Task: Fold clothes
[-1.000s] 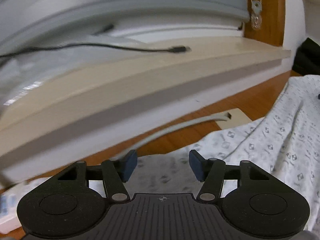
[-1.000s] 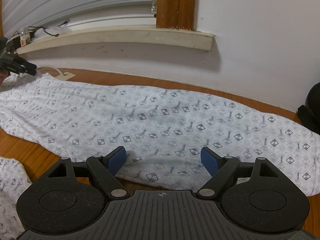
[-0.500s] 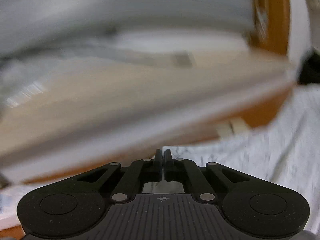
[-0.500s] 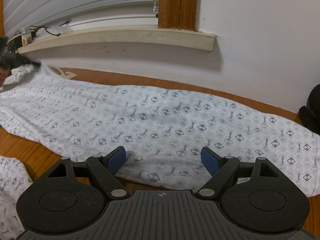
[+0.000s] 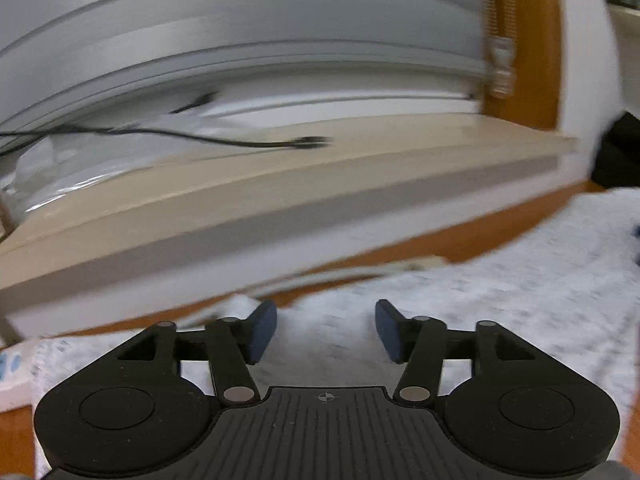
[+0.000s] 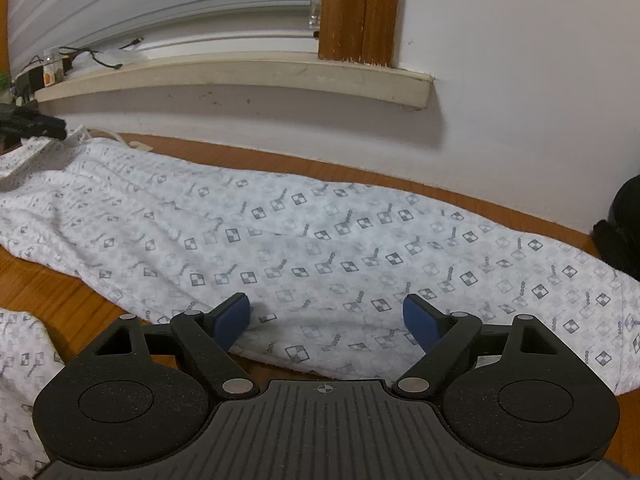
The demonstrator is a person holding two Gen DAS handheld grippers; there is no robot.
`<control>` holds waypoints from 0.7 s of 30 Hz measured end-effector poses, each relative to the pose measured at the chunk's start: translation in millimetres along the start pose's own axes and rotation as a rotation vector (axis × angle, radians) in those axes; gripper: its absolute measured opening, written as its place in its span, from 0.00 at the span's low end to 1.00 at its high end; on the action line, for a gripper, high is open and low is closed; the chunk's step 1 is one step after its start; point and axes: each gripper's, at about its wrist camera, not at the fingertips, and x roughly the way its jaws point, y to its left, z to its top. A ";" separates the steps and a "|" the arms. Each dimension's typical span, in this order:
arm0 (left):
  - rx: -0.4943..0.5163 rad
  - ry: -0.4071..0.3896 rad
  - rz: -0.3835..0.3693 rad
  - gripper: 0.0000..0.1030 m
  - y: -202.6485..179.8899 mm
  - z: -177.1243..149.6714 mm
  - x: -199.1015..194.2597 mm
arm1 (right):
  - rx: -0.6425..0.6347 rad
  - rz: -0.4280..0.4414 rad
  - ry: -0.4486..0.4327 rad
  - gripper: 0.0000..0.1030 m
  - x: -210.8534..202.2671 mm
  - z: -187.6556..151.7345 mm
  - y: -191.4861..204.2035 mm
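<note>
White trousers with a small grey check print (image 6: 320, 232) lie stretched across the wooden table (image 6: 60, 292). My right gripper (image 6: 326, 316) hovers open over the near hem, with nothing between its blue pads. My left gripper (image 5: 325, 324) is over the far left end of the same cloth (image 5: 500, 288). Its jaws are opening, and the cloth lies below them, not pinched. In the right wrist view the left gripper (image 6: 56, 130) is a dark shape at the left edge. Another patch of the printed cloth (image 6: 20, 360) lies at the bottom left.
A cream window sill (image 6: 240, 72) juts from the white wall behind the table and carries a black cable (image 5: 240, 142). A white cord with a plug (image 6: 132, 144) lies by the cloth's left end. A dark object (image 6: 624, 224) sits at the right edge.
The left jaws shut half a second ago and now stand apart again. The left view moved and is blurred. The cloth's left end shifted a little. The right gripper stayed still.
</note>
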 end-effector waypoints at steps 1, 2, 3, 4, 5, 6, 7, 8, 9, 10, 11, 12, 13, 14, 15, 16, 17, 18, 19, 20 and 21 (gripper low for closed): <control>0.011 0.000 -0.015 0.59 -10.7 -1.9 -5.7 | 0.002 -0.001 -0.004 0.81 -0.5 -0.1 -0.4; 0.020 0.000 -0.034 0.59 -20.4 -5.5 -12.6 | 0.004 -0.003 -0.008 0.81 -1.1 -0.2 -0.8; 0.024 -0.002 -0.054 0.59 -30.7 -9.2 -20.5 | 0.006 -0.005 -0.013 0.81 -1.9 -0.3 -1.2; 0.027 -0.004 -0.069 0.56 -41.0 -12.9 -25.3 | 0.008 -0.007 -0.018 0.81 -2.7 -0.4 -1.5; 0.034 -0.006 -0.083 0.54 -51.3 -16.9 -32.5 | 0.010 -0.009 -0.024 0.80 -3.6 -0.6 -1.9; 0.038 -0.010 -0.094 0.47 -59.9 -20.5 -38.4 | 0.012 -0.016 -0.029 0.80 -4.6 -0.7 -2.0; 0.042 -0.008 -0.113 0.38 -68.5 -24.5 -43.9 | 0.012 -0.022 -0.034 0.80 -5.6 -1.0 -1.8; 0.045 -0.006 -0.133 0.33 -77.2 -28.6 -49.3 | 0.010 -0.027 -0.038 0.79 -6.3 -1.2 -1.6; 0.053 0.002 -0.150 0.29 -86.1 -32.7 -54.7 | 0.008 -0.029 -0.039 0.79 -6.7 -1.3 -1.2; 0.063 0.005 -0.164 0.29 -95.4 -36.9 -60.3 | 0.005 -0.031 -0.040 0.79 -6.9 -1.3 -0.8; 0.063 0.005 -0.174 0.29 -101.9 -40.2 -65.2 | 0.003 -0.032 -0.038 0.79 -6.5 -1.2 -0.4; 0.062 0.005 -0.183 0.29 -107.8 -43.2 -69.9 | 0.001 -0.032 -0.036 0.79 -6.2 -1.0 0.0; 0.059 0.004 -0.195 0.29 -113.2 -46.1 -74.8 | 0.000 -0.035 -0.034 0.79 -5.9 -0.9 0.2; 0.058 0.005 -0.203 0.29 -116.5 -49.1 -79.5 | 0.000 -0.038 -0.034 0.79 -6.0 -1.0 0.5; 0.063 0.008 -0.207 0.29 -120.8 -51.3 -82.9 | 0.000 -0.042 -0.035 0.79 -6.2 -1.1 0.8; 0.072 0.013 -0.208 0.29 -125.3 -53.7 -85.8 | 0.000 -0.045 -0.036 0.79 -6.5 -1.2 0.7; 0.080 0.016 -0.209 0.29 -129.5 -56.0 -87.7 | 0.001 -0.048 -0.037 0.79 -6.8 -1.3 0.7; 0.089 0.021 -0.211 0.29 -132.4 -58.3 -89.1 | 0.002 -0.050 -0.037 0.79 -6.7 -1.4 0.7; 0.097 0.027 -0.214 0.29 -135.1 -60.7 -90.3 | 0.003 -0.051 -0.036 0.79 -6.6 -1.4 0.6; 0.104 0.032 -0.215 0.29 -137.9 -62.6 -90.8 | 0.003 -0.050 -0.033 0.79 -6.2 -1.4 0.3; 0.110 0.037 -0.212 0.29 -140.7 -63.8 -90.1 | 0.003 -0.050 -0.031 0.79 -6.1 -1.5 0.2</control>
